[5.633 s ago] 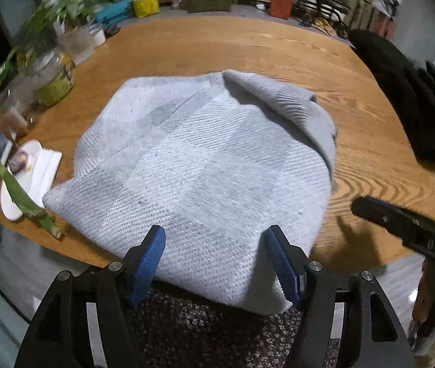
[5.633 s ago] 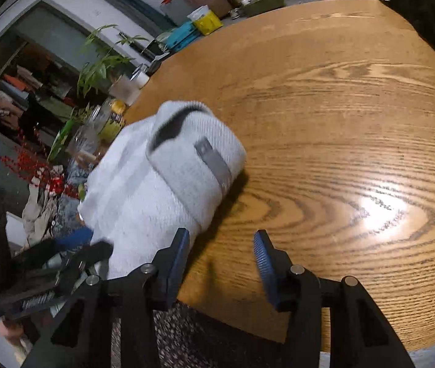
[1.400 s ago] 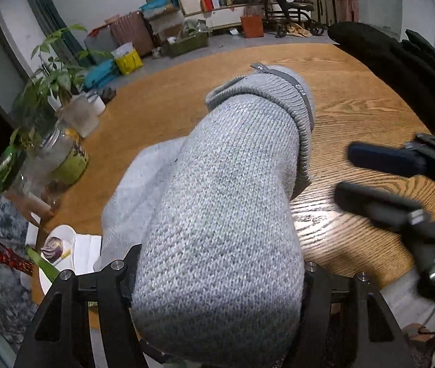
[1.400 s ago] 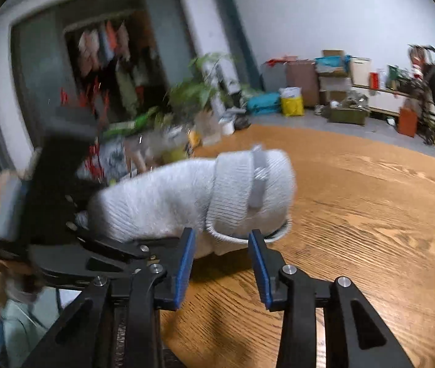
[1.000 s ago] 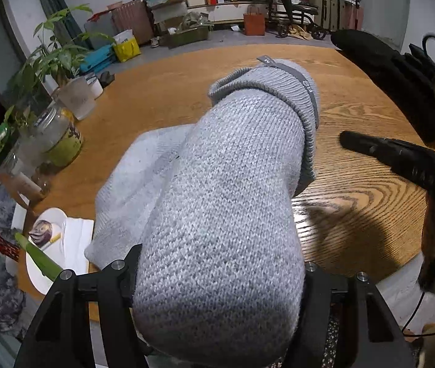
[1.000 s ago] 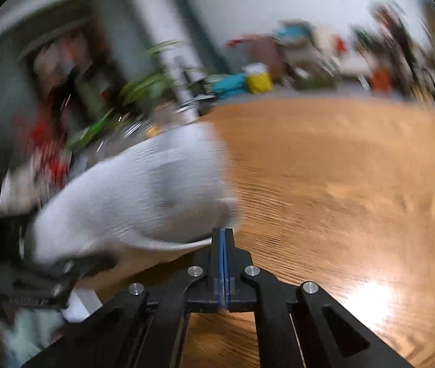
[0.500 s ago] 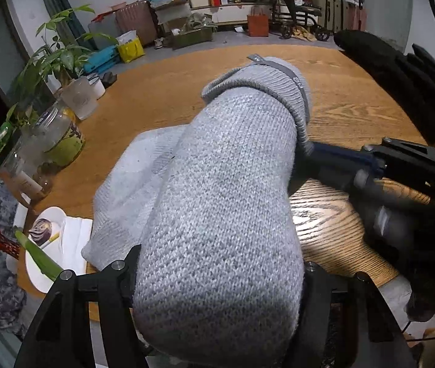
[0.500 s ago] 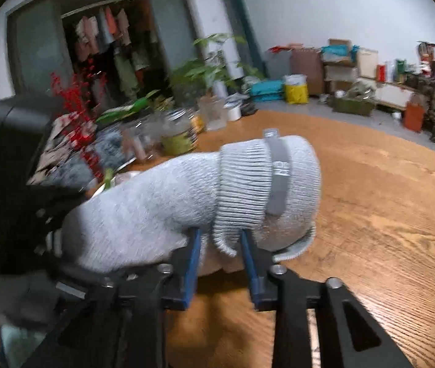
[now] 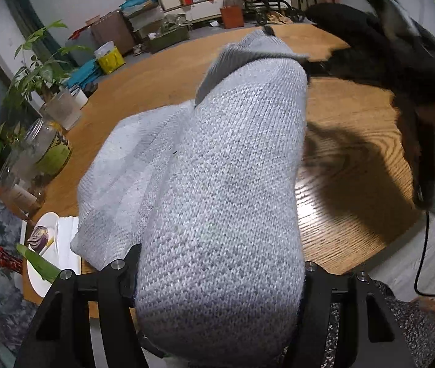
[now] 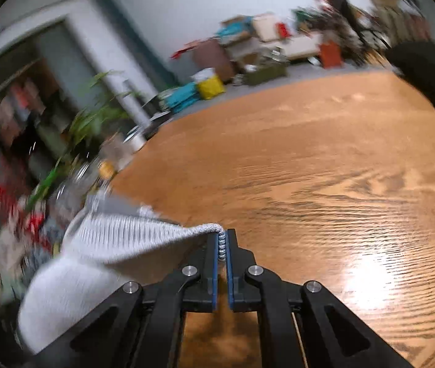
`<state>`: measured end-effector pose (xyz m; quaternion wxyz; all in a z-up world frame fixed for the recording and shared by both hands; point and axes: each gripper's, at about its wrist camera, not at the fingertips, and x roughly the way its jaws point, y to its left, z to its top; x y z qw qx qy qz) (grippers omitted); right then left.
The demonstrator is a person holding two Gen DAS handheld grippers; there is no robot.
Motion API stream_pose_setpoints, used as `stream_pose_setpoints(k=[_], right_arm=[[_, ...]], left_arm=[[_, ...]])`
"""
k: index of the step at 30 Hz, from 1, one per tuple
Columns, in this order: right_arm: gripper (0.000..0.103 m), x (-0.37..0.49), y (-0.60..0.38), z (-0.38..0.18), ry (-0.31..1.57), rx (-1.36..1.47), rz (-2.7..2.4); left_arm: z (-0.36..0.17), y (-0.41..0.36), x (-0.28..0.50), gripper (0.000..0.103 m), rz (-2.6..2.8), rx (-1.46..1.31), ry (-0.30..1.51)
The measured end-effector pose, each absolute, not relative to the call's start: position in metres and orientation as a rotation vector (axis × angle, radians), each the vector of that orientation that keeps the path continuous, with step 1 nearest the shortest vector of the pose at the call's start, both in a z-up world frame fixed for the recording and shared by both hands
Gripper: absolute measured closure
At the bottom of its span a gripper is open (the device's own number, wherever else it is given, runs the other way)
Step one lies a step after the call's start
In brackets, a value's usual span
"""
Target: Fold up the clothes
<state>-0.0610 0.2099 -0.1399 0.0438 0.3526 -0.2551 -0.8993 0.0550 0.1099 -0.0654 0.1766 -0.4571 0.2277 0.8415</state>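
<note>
A grey knitted sweater [image 9: 223, 184] is bunched into a thick roll that fills the space between the jaws of my left gripper [image 9: 220, 276]. The left gripper is shut on it, and the wool hides its pads. The rest of the sweater trails down onto the round wooden table [image 9: 355, 141]. In the right wrist view my right gripper [image 10: 223, 242] is closing on the sweater's ribbed edge [image 10: 143, 230], with the knit pinched between its blue pads. That edge is stretched taut above the table [image 10: 309, 168]. The right wrist view is blurred by motion.
Glass jars [image 9: 48, 150] and a potted plant [image 9: 39, 70] stand along the table's left rim. A white plate [image 9: 45, 245] sits near the front left edge. Black clothing [image 9: 355, 21] lies at the far right of the table. Boxes and clutter line the far wall.
My right gripper came up to the roll's ribbed cuff, shut on its edge and pulled it out sideways. The left gripper keeps its hold and has sunk a little.
</note>
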Motion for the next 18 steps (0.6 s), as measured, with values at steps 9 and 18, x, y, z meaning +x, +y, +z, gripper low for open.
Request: stream_pose_setpoints(k=[9, 18], right_arm=[[0.103, -0.12, 0.203, -0.108, -0.743, 1.007, -2.768], [0.082, -0.054, 0.238, -0.087, -0.734, 0.954, -2.539]], left_arm=[[-0.067, 0.1, 0.055, 0.038, 2.378, -1.332, 0.572], [-0.076, 0.105, 0.066, 0.038, 2.367, -1.338, 0.659]])
